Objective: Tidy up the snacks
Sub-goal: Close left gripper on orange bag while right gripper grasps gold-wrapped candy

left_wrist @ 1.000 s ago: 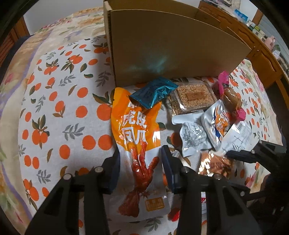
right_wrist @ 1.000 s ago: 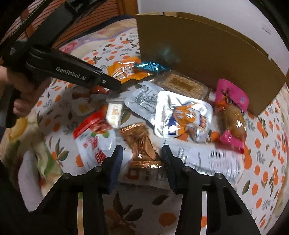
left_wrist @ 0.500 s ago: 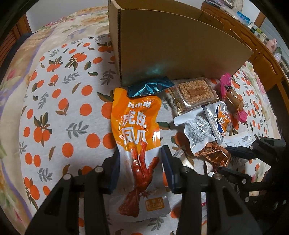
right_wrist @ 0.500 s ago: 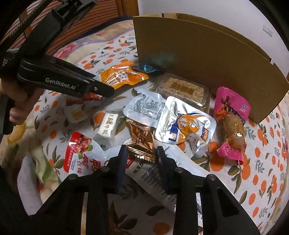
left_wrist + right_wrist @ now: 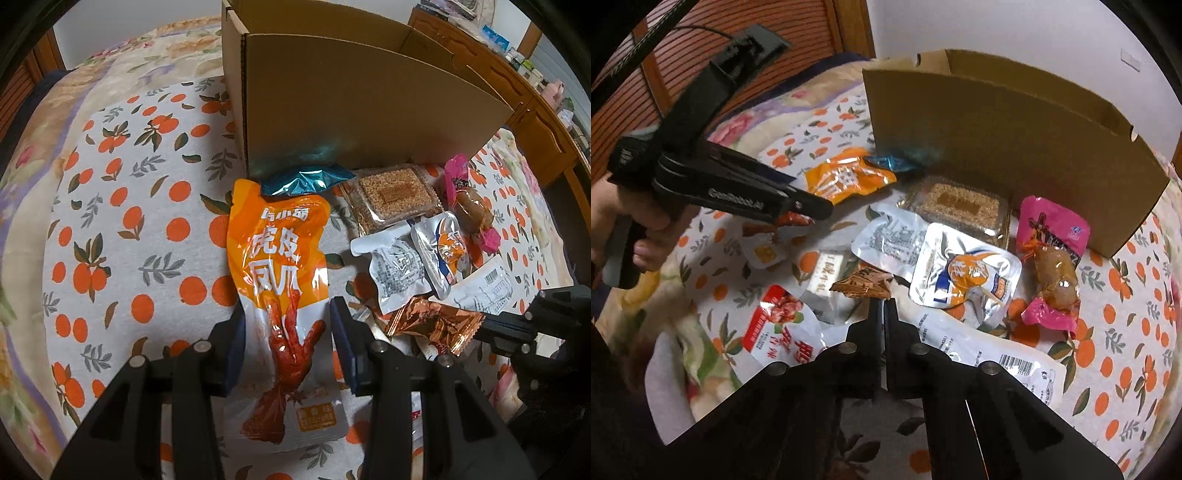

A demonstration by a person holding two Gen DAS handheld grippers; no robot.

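Note:
An orange chicken-feet pouch [image 5: 280,258] lies lengthwise on the orange-print cloth, and my left gripper [image 5: 284,321] is shut on its lower half, one pad against each side edge. In the right wrist view, my right gripper [image 5: 882,304] is shut on the near edge of a crumpled copper-foil snack [image 5: 862,284], which sticks out past the fingertips. The left wrist view shows that copper-foil snack [image 5: 432,321] raised off the pile, at the tip of the right gripper [image 5: 484,328]. An open cardboard box [image 5: 351,110] stands behind the snacks.
Around the copper snack lie a teal packet [image 5: 303,177], a clear tray of sesame brittle [image 5: 953,203], two silver pouches [image 5: 964,273], a pink-wrapped drumstick [image 5: 1052,258], a red-and-white pouch [image 5: 779,325] and a long white barcoded pack [image 5: 997,358]. A hand [image 5: 613,214] holds the left gripper.
My right gripper's jaws have closed onto the copper-foil snack, and the snack now stands tilted up off the pile. The left gripper keeps the same hold on the orange pouch.

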